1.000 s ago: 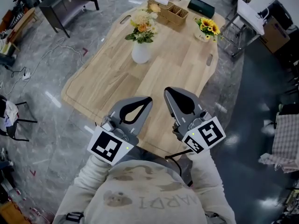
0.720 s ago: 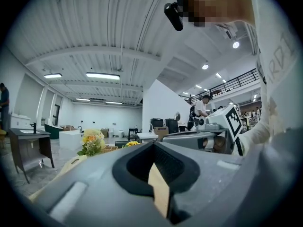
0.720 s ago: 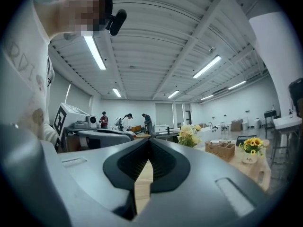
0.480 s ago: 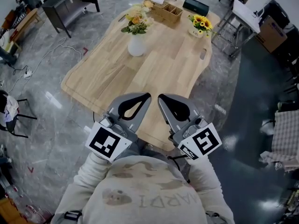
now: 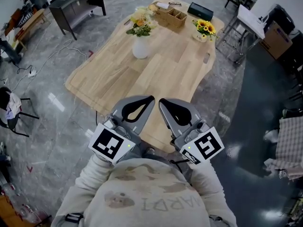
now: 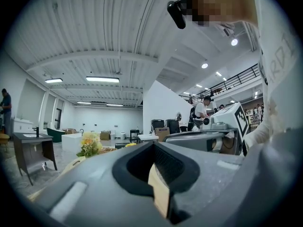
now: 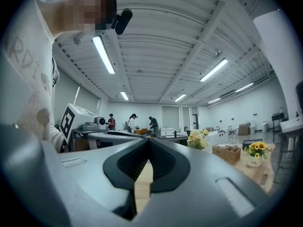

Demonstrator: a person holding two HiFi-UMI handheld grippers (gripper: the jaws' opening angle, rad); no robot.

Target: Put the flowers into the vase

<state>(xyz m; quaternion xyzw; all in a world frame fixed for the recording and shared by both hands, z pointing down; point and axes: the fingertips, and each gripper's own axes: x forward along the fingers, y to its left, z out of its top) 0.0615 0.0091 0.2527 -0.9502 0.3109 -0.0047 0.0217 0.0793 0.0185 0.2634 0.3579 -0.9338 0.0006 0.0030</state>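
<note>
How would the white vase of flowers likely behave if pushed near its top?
The white vase narrows toward its neck and the bouquet spreads wider above it, so it is probably top-heavy and might tip. It looks like smooth ceramic: likely slippery to grip, and fragile if it falls on the wooden table.

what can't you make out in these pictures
Mouth of the vase: head view, covered by the flowers.
Vase body, left gripper view: hidden behind the left gripper; only blooms show.
What the box holds: head view, too small.
Print on the sunflower pot: right gripper view, too small.
Near edge of the table: head view, behind the right gripper and the left.
</note>
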